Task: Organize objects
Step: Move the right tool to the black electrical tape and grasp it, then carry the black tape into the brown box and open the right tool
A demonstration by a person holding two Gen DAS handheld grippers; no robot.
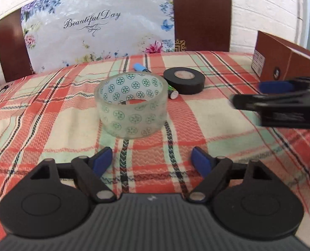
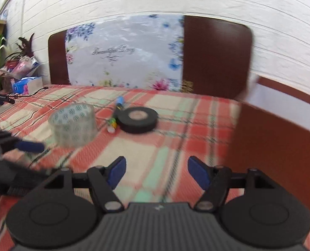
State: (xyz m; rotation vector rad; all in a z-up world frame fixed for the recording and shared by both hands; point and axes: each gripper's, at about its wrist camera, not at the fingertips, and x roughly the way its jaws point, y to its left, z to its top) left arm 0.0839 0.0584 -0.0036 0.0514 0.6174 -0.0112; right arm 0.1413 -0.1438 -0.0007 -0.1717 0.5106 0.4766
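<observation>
On the plaid cloth (image 1: 217, 125), the left gripper (image 1: 150, 159) has its blue pads spread apart with nothing between them. The clear tape roll (image 1: 132, 106) stands at its 12 o'clock. A small battery (image 1: 172, 93) lies at the roll's 2 o'clock, touching the black tape roll (image 1: 184, 80). A blue marker (image 1: 140, 67) lies behind. The right gripper (image 2: 156, 171) is also apart and empty, with a brown box (image 2: 280, 152) at its 3 o'clock.

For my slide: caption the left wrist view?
Open left tongs face clear tape on plaid cloth; black tape behind.
</observation>
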